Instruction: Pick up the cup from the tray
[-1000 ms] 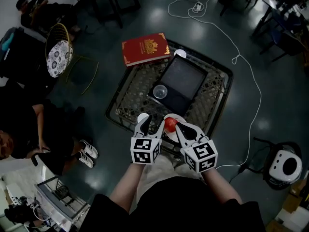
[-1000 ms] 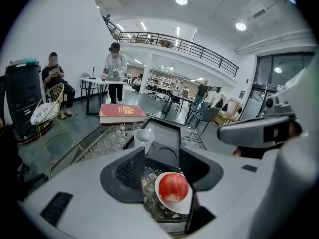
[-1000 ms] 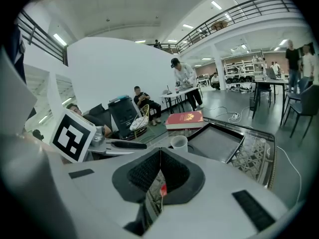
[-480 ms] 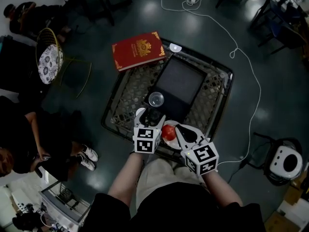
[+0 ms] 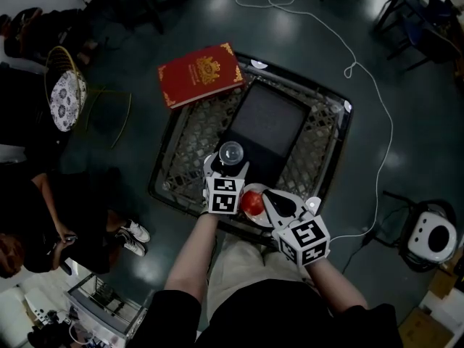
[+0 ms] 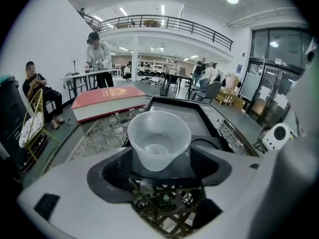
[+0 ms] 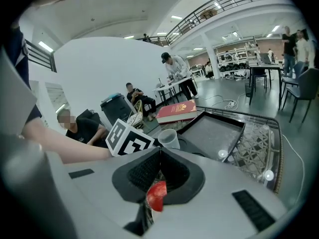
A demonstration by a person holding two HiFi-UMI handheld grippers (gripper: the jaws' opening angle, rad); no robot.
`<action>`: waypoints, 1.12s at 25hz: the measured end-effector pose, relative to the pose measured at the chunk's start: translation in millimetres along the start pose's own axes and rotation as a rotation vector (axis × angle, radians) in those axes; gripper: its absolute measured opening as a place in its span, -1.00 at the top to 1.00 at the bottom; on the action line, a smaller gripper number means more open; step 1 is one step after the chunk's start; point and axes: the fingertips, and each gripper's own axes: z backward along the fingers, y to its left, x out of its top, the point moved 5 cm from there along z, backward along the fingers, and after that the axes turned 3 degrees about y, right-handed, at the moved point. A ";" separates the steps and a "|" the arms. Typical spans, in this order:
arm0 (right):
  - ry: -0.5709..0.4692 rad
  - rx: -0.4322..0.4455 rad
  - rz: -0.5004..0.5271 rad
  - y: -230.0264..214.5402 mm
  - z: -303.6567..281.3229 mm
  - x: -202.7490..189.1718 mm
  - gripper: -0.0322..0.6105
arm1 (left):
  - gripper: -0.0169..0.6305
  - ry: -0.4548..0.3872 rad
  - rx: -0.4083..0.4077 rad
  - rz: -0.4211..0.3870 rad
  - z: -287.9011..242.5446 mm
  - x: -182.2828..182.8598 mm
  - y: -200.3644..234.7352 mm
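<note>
Simply clear plastic cup (image 6: 158, 138), upright

Shows thin, translucent plastic in the cup (image 6: 159, 138), smooth and faintly milky. Looks matt black and slightly dusty on the tray (image 5: 270, 122). Reads as dark woven lattice, rough and open, across the table (image 5: 190, 143), with a smooth, metal-looking rim. Gleams glossy red on the book (image 5: 201, 72) cover, with gold embossing. Mirrors ceiling lights in the dark, polished floor (image 5: 362, 64). Shines smooth and red on the small round thing (image 5: 253, 203). Looks like patterned cloth on the chair cushion (image 5: 64, 100), framed in thin golden wire.
</note>
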 end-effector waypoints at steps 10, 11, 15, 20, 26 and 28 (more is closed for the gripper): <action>0.011 0.003 -0.017 -5.4 -1.7 -8.5 0.87 | 0.03 -0.002 0.043 -0.035 -12.0 7.7 2.5; 0.011 0.004 -0.018 -5.5 -1.1 -8.9 0.87 | 0.03 0.000 0.044 -0.035 -11.8 7.6 1.7; 0.008 0.007 -0.017 -6.4 0.0 -8.5 0.87 | 0.04 -0.005 0.050 -0.030 -10.1 7.2 -0.3; -0.006 0.009 -0.008 -6.4 2.7 -5.1 0.87 | 0.05 -0.023 0.059 -0.026 -3.9 10.4 -2.4; -0.020 0.012 0.009 -2.5 9.6 -5.1 0.87 | 0.05 -0.041 0.069 -0.016 9.6 12.4 -5.9; -0.027 0.014 0.017 0.2 12.7 -6.0 0.87 | 0.05 -0.051 0.072 -0.006 16.4 12.6 -8.2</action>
